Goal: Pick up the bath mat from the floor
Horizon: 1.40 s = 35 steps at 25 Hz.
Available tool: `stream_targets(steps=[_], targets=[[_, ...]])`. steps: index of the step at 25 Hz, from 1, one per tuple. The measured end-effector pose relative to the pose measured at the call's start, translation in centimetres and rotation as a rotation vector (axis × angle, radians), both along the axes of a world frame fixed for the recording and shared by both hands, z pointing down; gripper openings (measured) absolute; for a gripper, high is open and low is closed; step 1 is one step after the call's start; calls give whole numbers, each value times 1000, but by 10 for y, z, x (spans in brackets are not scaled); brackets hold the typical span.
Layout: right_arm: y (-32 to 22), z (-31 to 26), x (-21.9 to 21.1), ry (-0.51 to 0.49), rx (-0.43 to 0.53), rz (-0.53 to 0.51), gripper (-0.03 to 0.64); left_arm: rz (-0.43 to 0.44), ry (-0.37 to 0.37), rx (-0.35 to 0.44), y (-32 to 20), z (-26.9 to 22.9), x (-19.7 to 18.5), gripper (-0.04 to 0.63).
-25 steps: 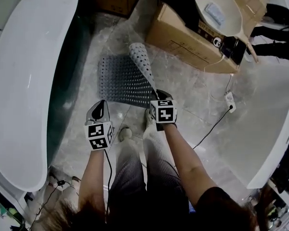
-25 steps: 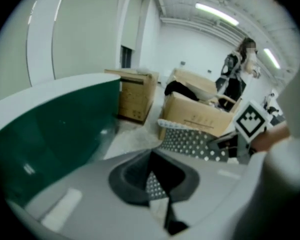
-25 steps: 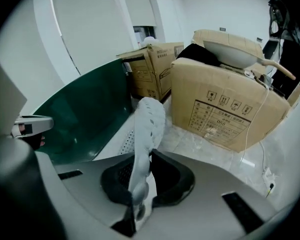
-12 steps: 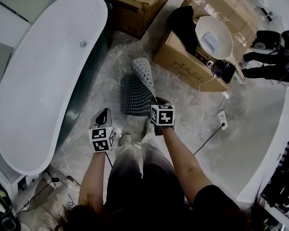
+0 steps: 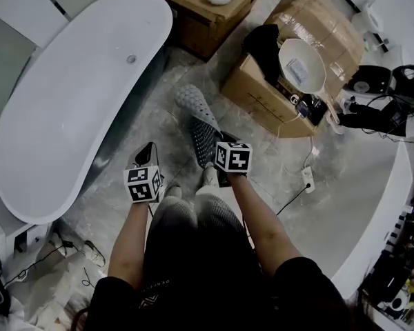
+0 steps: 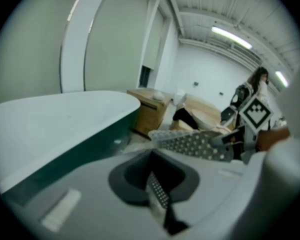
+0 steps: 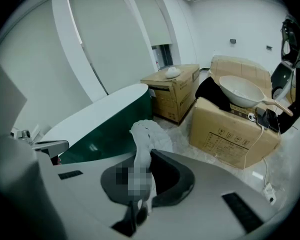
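Observation:
The grey perforated bath mat [image 5: 199, 121] hangs folded over, gripped at one edge and off the floor over most of its length. My right gripper [image 5: 219, 139] is shut on that edge. In the right gripper view the mat [image 7: 143, 143] rises out of the closed jaws of the right gripper [image 7: 136, 210]. My left gripper [image 5: 146, 154] is to the left of the mat, apart from it, with its jaws together and nothing in them. In the left gripper view the left gripper [image 6: 160, 206] is closed, and the mat [image 6: 192, 144] stretches across to the right.
A long white bathtub [image 5: 69, 102] fills the left side. Cardboard boxes [image 5: 265, 95] with a white basin [image 5: 302, 64] stand beyond the mat, another box [image 5: 207, 5] farther back. A power strip [image 5: 307, 179] with its cable lies on the floor at right. My legs are below the grippers.
Both grippers have risen. The mat, which lay mostly flat on the floor, has been pulled up by my right gripper and now hangs folded. The left gripper stays empty.

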State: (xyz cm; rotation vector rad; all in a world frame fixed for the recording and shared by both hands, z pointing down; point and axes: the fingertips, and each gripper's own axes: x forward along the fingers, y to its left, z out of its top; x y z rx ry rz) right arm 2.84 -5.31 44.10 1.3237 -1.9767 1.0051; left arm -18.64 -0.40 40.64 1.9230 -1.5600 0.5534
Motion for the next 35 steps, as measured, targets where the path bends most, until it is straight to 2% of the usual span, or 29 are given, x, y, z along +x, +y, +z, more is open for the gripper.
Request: stream_targets(steps=[15, 21, 35], targets=[[25, -89, -25, -61, 81, -186, 14, -88, 29, 103, 30, -72, -30, 8], [31, -121, -41, -116, 126, -243, 14, -138, 40, 126, 39, -89, -44, 8], [44, -175, -76, -196, 204, -319, 14, -131, 43, 220, 40, -142, -55, 8]])
